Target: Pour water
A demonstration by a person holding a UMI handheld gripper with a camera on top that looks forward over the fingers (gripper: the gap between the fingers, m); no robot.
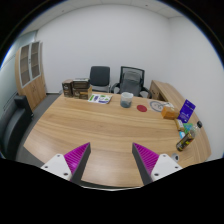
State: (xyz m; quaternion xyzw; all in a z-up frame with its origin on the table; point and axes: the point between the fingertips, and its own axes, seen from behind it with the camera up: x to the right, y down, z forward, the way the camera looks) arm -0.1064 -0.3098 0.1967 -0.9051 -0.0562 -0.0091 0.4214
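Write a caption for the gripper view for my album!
An open hand-held gripper hovers over a wooden table, with a cup and two chairs far beyond its fingers.

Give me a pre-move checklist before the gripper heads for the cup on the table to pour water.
1. Gripper holds nothing, fingers spread: ok.
2. Cup stands upright on the table, far beyond the fingers: ok.
3. Bare tabletop lies between the fingers and the cup: ok.
4. Bottle stands upright near the table's right edge, apart from the cup: ok.
5. Water in the cup or bottle: cannot tell.
6. Two chairs sit behind the table, away from the cup: ok.
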